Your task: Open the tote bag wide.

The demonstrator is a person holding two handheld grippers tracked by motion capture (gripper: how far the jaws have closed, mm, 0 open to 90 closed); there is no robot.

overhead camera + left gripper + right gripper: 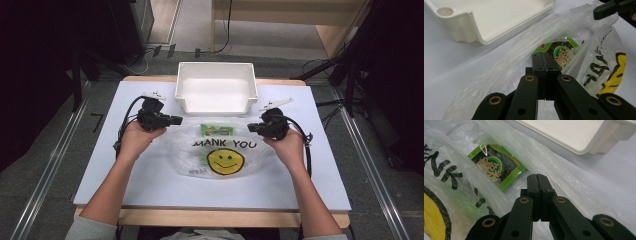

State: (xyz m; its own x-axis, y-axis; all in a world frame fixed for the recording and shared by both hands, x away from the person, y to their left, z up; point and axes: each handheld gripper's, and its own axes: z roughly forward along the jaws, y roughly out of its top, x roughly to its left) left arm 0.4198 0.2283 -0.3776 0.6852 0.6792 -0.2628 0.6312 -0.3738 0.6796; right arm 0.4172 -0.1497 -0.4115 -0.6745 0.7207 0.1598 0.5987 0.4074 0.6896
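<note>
On the white worktop (100, 165) the clear plastic bag (220, 150), printed with "THANK YOU" and a yellow smiley face, serves as the landmark. At the bag's left edge the left claw (176, 120) is clenched, its jaws pressed flat together over the crinkled film; whether any film is pinched between them cannot be told. Inside the bag, near its far rim, lies a green snack packet (496, 168). Just beyond the bag stands a white tray (216, 90). At the bag's right edge the right claw (252, 127) is likewise clenched, jaws meeting over the plastic.
</note>
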